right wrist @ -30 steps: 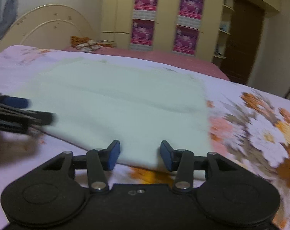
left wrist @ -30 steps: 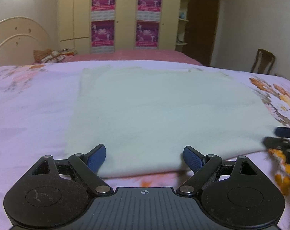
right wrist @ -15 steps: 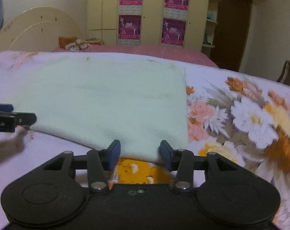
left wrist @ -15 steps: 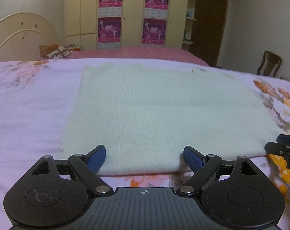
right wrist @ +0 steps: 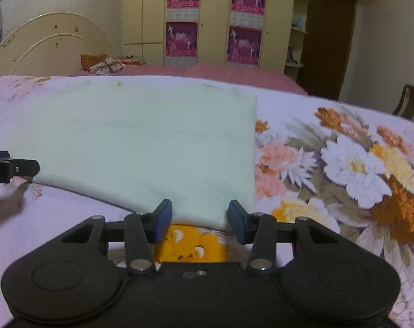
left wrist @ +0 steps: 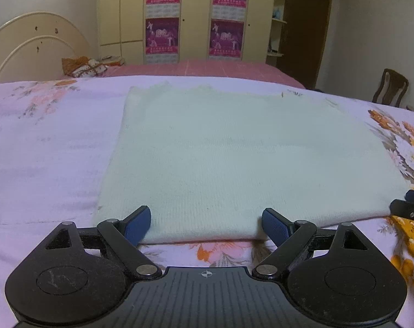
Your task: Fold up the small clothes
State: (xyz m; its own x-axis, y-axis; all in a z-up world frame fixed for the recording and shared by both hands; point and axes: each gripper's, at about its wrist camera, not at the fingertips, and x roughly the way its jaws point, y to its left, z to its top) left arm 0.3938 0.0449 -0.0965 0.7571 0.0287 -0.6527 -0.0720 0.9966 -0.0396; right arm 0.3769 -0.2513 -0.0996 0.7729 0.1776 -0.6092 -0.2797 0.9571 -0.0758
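Note:
A pale mint knitted garment (left wrist: 234, 158) lies flat in a rectangle on the floral bedsheet (left wrist: 42, 150); it also shows in the right wrist view (right wrist: 141, 142). My left gripper (left wrist: 206, 222) is open and empty, its blue fingers straddling the garment's near edge toward the left corner. My right gripper (right wrist: 200, 220) is open and empty at the garment's near right corner. The right gripper's tip shows at the right edge of the left wrist view (left wrist: 410, 209); the left gripper's tip shows at the left edge of the right wrist view (right wrist: 12, 166).
The bedsheet has large orange and white flowers on the right (right wrist: 352, 169). A pink bed (left wrist: 201, 68), a cream headboard (left wrist: 34, 46), a wardrobe with posters (left wrist: 196, 16) and a wooden chair (left wrist: 390, 87) stand behind.
Both grippers have shifted a little and steadied at the garment's near edge; the views are sharper. The garment lies as before, and both grippers stay open.

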